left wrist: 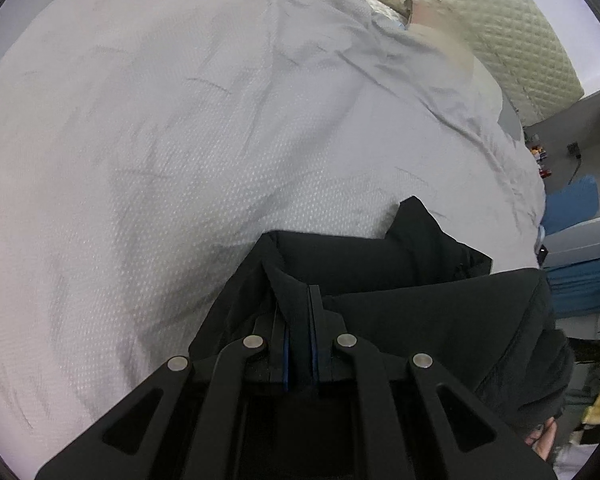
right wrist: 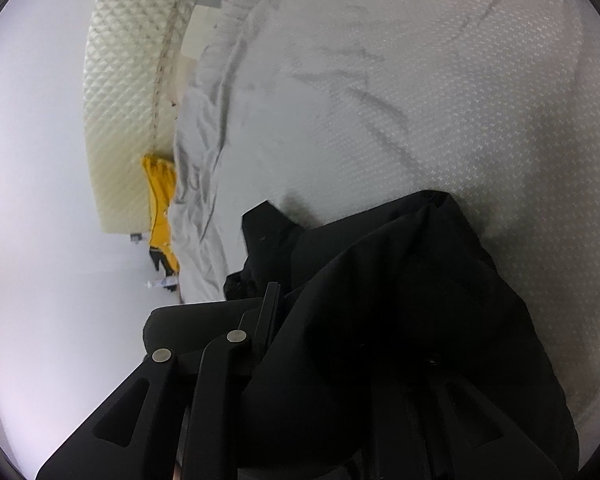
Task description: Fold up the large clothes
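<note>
Over the near edge of a white bed (left wrist: 180,140), both grippers (left wrist: 300,300) (right wrist: 300,304) clench a black garment (left wrist: 420,300), apparently ready to lay flat for folding.

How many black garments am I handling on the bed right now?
1 that I can tell: the black garment bunched on the white bedspread, pinched in the left gripper and draped over the right gripper. Folds may hide another piece.

left wrist: close, steeply down | right wrist: rolled sideways | shared: bed (left wrist: 180,140) (right wrist: 460,100)
</note>
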